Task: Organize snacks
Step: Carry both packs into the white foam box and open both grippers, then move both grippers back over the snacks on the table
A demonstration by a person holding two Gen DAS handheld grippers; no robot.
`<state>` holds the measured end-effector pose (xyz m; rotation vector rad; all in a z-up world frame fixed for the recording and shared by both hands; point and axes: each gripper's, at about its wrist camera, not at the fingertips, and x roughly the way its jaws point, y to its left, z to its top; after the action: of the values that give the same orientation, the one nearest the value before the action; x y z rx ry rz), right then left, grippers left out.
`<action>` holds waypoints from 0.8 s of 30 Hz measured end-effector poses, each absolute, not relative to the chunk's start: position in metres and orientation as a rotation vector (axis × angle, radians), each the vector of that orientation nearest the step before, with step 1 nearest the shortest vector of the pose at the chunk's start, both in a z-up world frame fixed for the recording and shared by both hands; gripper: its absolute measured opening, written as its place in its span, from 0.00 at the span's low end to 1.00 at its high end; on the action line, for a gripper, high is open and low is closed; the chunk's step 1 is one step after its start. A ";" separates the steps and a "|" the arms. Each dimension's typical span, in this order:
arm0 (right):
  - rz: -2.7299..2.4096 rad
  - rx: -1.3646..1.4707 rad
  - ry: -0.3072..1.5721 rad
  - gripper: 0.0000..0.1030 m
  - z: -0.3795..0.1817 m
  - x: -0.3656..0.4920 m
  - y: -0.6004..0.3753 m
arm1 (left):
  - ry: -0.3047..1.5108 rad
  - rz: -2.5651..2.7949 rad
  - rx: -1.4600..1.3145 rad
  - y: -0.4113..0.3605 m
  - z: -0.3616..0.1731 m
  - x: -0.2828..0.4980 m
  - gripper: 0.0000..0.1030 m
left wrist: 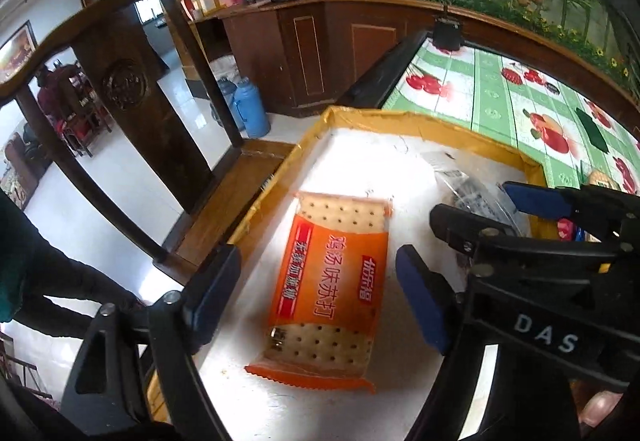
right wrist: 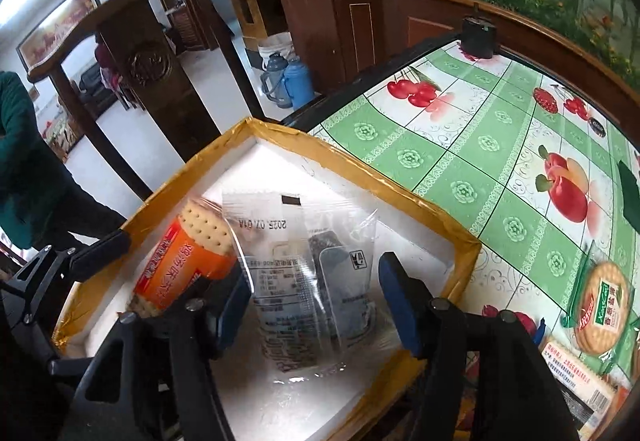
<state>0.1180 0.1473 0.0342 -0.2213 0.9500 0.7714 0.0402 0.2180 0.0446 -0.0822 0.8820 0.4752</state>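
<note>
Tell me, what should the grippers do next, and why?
Probably lift both away and fetch another snack. The cracker pack and clear bag already lie in the box, the left gripper and right gripper stand open, and a round biscuit pack waits on the table.

bare white floor at the box (left wrist: 416, 119) far corner, packets (right wrist: 304, 281) filling the near half

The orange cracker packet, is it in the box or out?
In. The orange cracker packet lies flat on the white floor of the yellow-taped box, inside its rim.
</note>
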 end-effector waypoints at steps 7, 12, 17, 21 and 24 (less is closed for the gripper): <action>0.793 -0.160 0.835 0.63 0.064 0.100 0.129 | 0.816 0.460 -0.023 0.202 0.060 0.032 0.84; 0.774 -0.090 0.776 0.69 0.088 0.090 0.100 | 0.764 0.411 -0.002 0.186 0.071 0.022 0.87; 0.723 -0.077 0.755 0.69 0.095 0.078 0.066 | 0.738 0.354 0.019 0.165 0.078 0.016 0.87; 0.673 -0.078 0.736 0.69 0.098 0.065 0.038 | 0.704 0.306 0.035 0.144 0.087 0.011 0.87; 0.637 -0.064 0.729 0.69 0.099 0.056 0.015 | 0.695 0.256 0.047 0.128 0.091 0.011 0.88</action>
<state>0.0561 0.0154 0.0989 -0.0644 0.7285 0.6371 0.0109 0.1284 0.0914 0.0474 0.6952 0.2558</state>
